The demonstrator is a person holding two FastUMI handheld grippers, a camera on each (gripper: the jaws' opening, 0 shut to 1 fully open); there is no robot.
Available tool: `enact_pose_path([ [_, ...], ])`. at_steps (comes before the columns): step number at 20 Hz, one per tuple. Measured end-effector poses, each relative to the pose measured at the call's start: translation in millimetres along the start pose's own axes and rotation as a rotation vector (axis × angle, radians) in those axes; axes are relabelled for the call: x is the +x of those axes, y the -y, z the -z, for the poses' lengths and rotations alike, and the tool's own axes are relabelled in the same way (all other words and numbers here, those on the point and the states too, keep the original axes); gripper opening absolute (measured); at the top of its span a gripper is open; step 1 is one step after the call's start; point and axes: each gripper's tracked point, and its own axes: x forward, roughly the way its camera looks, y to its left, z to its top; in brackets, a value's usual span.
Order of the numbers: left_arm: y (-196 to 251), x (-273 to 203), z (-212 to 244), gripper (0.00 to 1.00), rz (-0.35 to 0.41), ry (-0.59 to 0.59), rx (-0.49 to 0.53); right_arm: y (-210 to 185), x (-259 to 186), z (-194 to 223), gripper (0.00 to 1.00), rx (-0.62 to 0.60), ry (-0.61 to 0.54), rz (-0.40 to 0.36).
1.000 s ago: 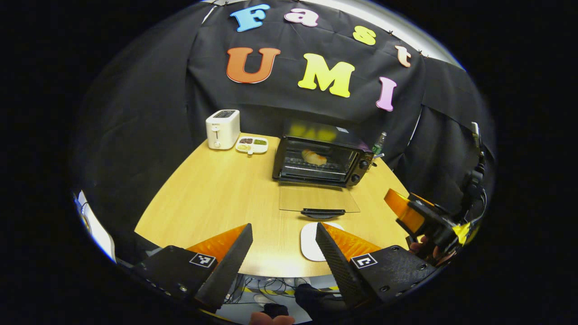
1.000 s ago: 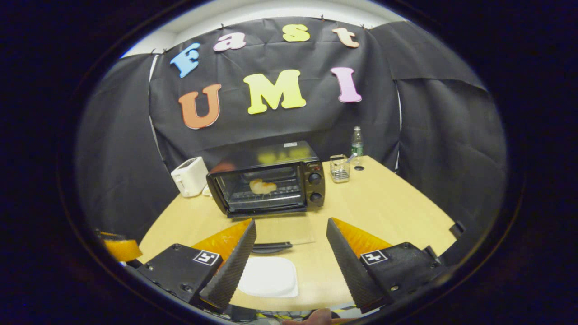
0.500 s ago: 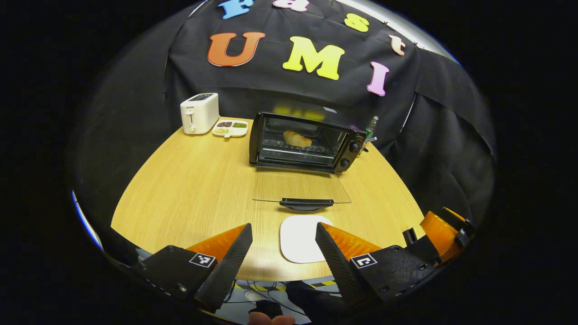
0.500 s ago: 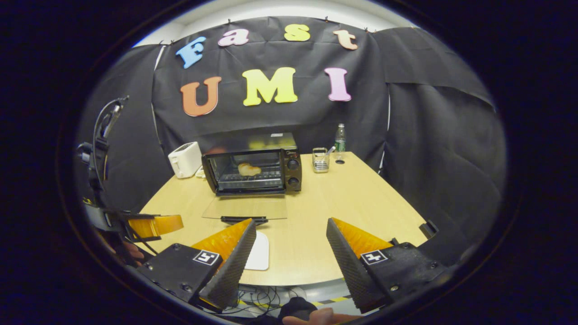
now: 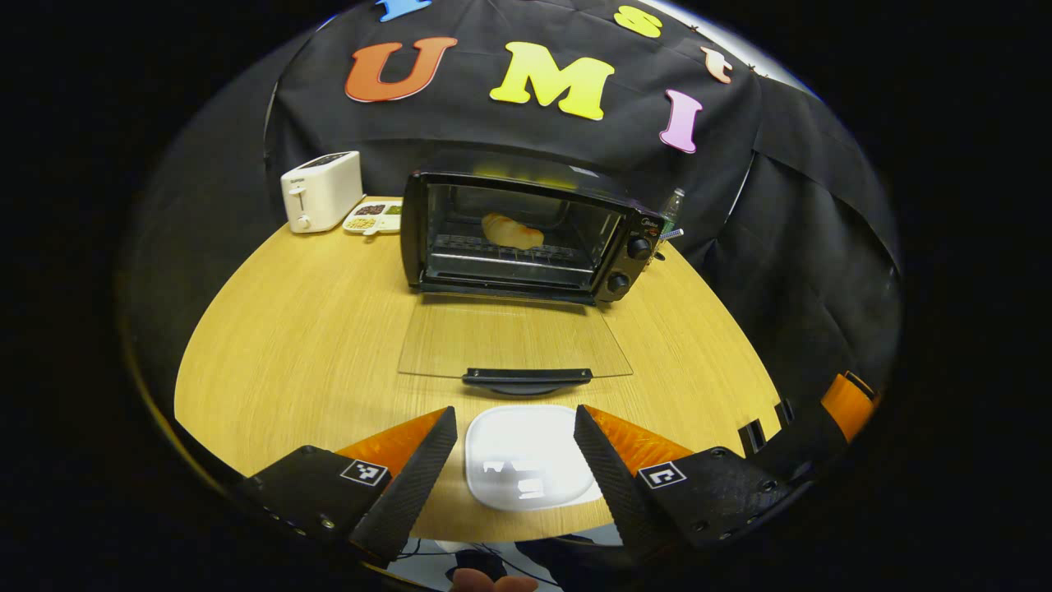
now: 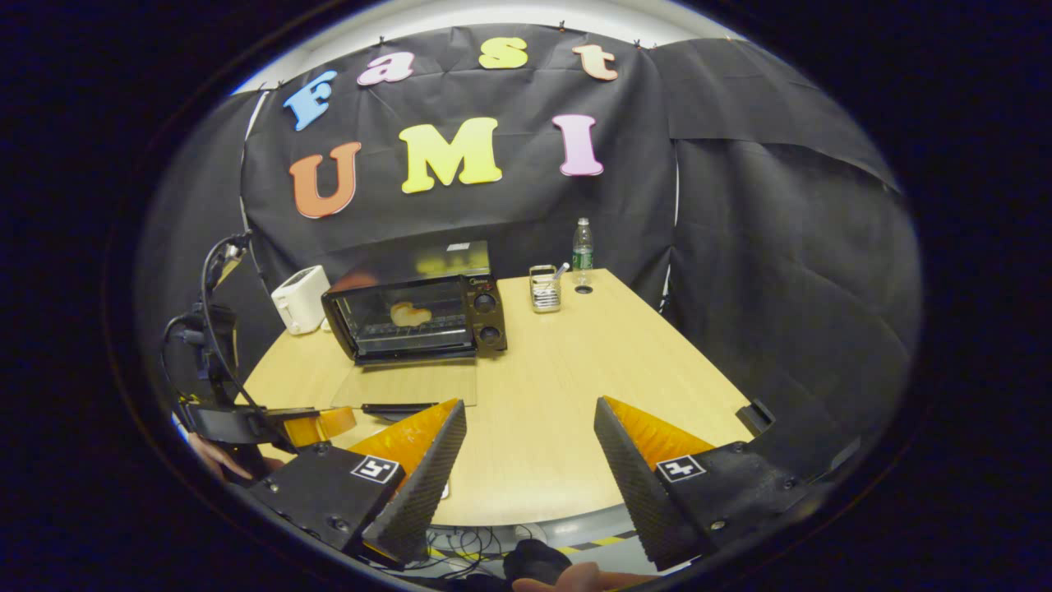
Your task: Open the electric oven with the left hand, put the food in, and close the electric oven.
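Observation:
The black electric oven [image 5: 509, 226] stands at the back of the wooden table [image 5: 288, 329] with its glass door [image 5: 514, 337] folded down flat and the door handle [image 5: 526, 378] toward me. A golden bread roll [image 5: 511, 232] lies on the rack inside. An empty white plate [image 5: 526, 456] sits at the table's near edge. My left gripper [image 5: 514, 415] hovers open above the plate, just short of the handle, holding nothing. In the right gripper view the oven [image 6: 415, 312] and roll [image 6: 408, 313] are at the far left. My right gripper [image 6: 530, 404] is open and empty over the table's near edge.
A white toaster [image 5: 320, 191] and a small divided dish [image 5: 374, 218] stand left of the oven. A bottle [image 6: 581, 247] and a clear holder [image 6: 542, 288] stand right of it. The other gripper [image 6: 325, 423] and a hand show low on the left.
My left gripper has moved forward toward the open door, so oven and plate look larger. My right gripper has drawn back and swung right, with the oven sliding left in its view.

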Motion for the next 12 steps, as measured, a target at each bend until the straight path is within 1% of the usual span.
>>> enact_pose_path([
  [2,5,20,1,0.95,0.001,-0.011,0.003,8,7,0,0.97,-0.004,-0.019,0.007],
  [5,11,49,8,0.95,-0.014,-0.036,-0.005,19,18,1,0.99,-0.036,-0.048,0.014],
  [7,11,64,16,0.95,-0.029,-0.061,-0.014,23,26,1,0.98,-0.049,-0.069,0.008],
  [9,12,73,16,0.95,-0.041,-0.069,-0.017,25,34,-3,0.99,-0.049,-0.083,-0.002],
  [12,8,85,18,0.95,-0.066,-0.092,-0.004,23,46,-10,0.98,-0.049,-0.091,-0.023],
])
